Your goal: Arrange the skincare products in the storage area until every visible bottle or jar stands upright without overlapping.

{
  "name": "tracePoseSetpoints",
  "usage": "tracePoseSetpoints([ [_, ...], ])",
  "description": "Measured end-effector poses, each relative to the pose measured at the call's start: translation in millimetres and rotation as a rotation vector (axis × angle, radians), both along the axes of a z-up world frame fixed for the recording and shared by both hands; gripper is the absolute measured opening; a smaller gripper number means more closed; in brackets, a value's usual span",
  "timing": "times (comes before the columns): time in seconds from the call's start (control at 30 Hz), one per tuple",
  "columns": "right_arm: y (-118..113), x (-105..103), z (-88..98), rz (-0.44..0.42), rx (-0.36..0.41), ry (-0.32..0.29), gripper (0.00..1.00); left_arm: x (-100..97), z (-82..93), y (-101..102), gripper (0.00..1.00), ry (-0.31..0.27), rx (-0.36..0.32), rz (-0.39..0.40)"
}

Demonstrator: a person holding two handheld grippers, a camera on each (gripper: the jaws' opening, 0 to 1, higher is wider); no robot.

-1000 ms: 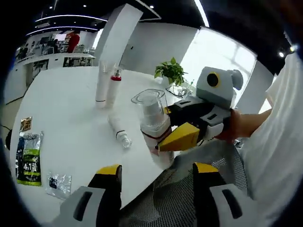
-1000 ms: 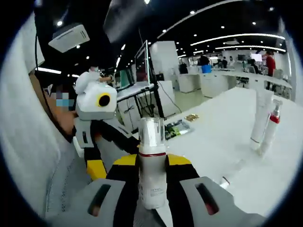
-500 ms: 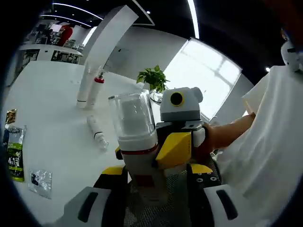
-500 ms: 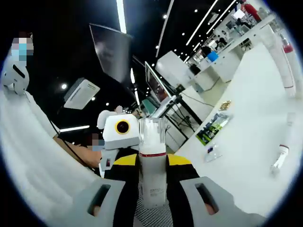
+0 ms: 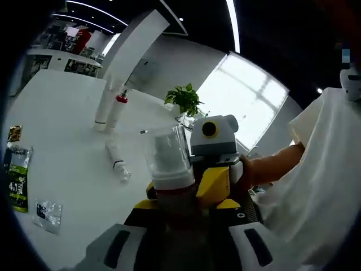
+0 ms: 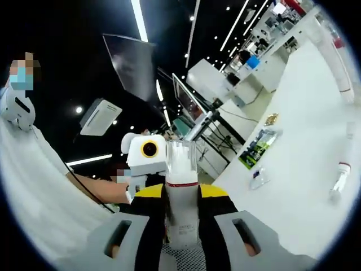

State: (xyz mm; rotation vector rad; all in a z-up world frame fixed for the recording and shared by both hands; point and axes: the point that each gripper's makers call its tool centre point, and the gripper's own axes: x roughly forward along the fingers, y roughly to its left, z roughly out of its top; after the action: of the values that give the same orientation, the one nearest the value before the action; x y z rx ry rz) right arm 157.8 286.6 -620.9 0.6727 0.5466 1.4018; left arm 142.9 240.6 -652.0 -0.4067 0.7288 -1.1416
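A white pump bottle (image 6: 181, 203) with a red band and a clear cap stands upright between my right gripper's (image 6: 181, 195) jaws, which are shut on its body. In the left gripper view the same bottle (image 5: 168, 164) rises just above my left gripper (image 5: 186, 204); the jaws stand close on either side of its lower body, and contact is hidden. The right gripper's yellow fingers (image 5: 212, 185) hold the bottle there. On the white table (image 5: 62, 141) a white tube (image 5: 104, 107) and a red-collared bottle (image 5: 117, 108) stand upright side by side. A small bottle (image 5: 116, 161) lies flat nearby.
Packets lie near the table edge: a green-black one (image 5: 17, 182), a small brown one (image 5: 14, 134) and a clear one (image 5: 48, 214). A potted plant (image 5: 185, 99) stands at the far edge. A person's arm (image 5: 271, 166) and white shirt are at the right.
My left gripper's jaws have narrowed around the bottle's lower part. The right gripper still holds the bottle; both views shifted only slightly.
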Motion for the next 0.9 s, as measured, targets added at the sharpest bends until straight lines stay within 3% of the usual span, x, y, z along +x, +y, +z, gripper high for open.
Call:
tracePoseSetpoints([
  [0.07, 0, -1, 8.1, -0.001, 0.035, -0.012, 0.19, -1.1, 7.6, 0, 0.24, 0.022, -0.051, -0.005],
  [0.17, 1, -1, 12.0, -0.001, 0.037, -0.054, 0.2, 0.8, 11.0, 2, 0.23, -0.017, -0.05, 0.006],
  [0.4, -1, 7, -10.4, -0.067, -0.174, -0.187, 0.21, 10.9, -21.2, 10, 0.22, -0.093, 0.187, 0.064],
  [0.47, -3, 14, -13.1, -0.119, -0.217, -0.195, 0.21, 12.3, -36.3, 18, 0.22, -0.094, 0.302, 0.079],
  [0.53, -5, 24, -6.9, -0.187, -0.199, -0.165, 0.19, 14.6, -48.8, 24, 0.22, -0.136, 0.403, 0.088],
  [0.6, -3, 23, -11.9, -0.179, -0.223, -0.11, 0.2, 14.1, -50.4, 22, 0.22, -0.134, 0.418, 0.093],
  [0.73, 4, 25, -21.4, -0.19, -0.29, -0.111, 0.21, 16.0, -59.9, 29, 0.22, -0.148, 0.496, 0.1],
  [0.83, 6, 27, -28.3, -0.203, -0.338, -0.093, 0.19, 15.9, -62.9, 29, 0.22, -0.142, 0.515, 0.1],
  [0.9, 3, 29, -25.1, -0.178, -0.339, -0.106, 0.18, 14.4, -57.8, 28, 0.22, -0.144, 0.485, 0.091],
])
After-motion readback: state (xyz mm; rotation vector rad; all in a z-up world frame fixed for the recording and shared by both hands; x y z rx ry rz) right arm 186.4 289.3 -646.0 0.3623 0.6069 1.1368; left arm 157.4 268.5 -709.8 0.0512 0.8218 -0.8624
